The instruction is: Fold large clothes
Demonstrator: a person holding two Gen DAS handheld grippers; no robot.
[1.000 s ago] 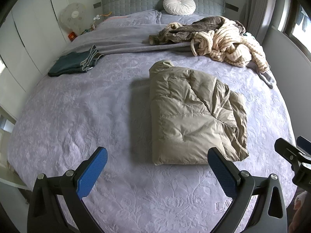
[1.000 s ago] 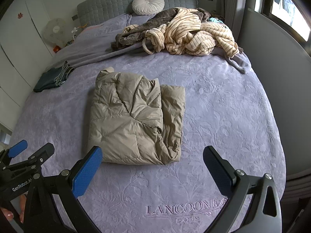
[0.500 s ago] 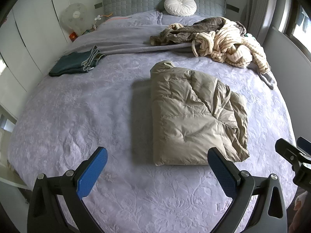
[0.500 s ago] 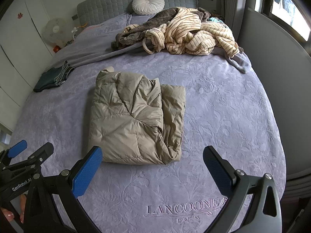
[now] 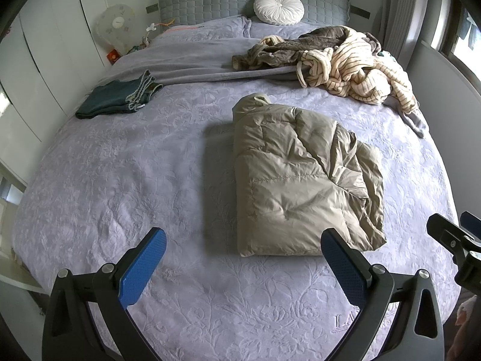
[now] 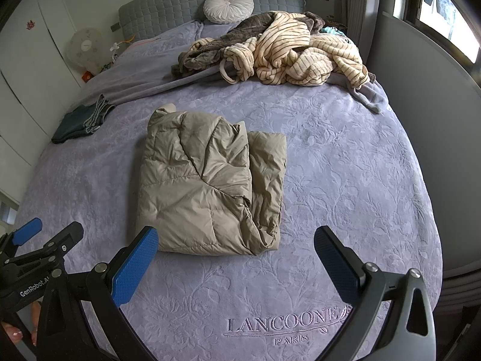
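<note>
At the far left edge of the bed (image 5: 99, 198) lay folded jeans (image 5: 117, 99), well apart from everything else. Behind them, beside the bed, stood a fan (image 5: 115, 24) against the white wardrobe (image 5: 39, 60).

The left gripper (image 5: 243, 249) hovered over the near part of the lilac cover, its blue pads (image 5: 142, 267) spread wide with nothing between them. In the right wrist view it showed at the lower left (image 6: 30, 240), with a fingertip of the person's hand (image 6: 13, 335) on the handle below it.

Near the middle of the bed lay the jacket (image 5: 303, 180), a beige puffy one folded into a thick rectangle, its long side running away from the cameras and a rounded bump at its far end. One layer lapped over another, leaving a narrower strip exposed along the right side (image 6: 267, 180). Neither gripper touched it; it lay just beyond both.

The right gripper (image 6: 236, 248) was likewise spread wide and held nothing, its left pad (image 6: 135, 266) in front of the jacket's near left corner. Below it, the cover bore stitched lettering (image 6: 285, 323).

Toward the far right, by the grey headboard (image 5: 210, 0) and a round white cushion (image 5: 278, 7), sat a heap of clothes (image 5: 354, 66): a striped cream robe tangled with a brown garment, unfolded.
</note>
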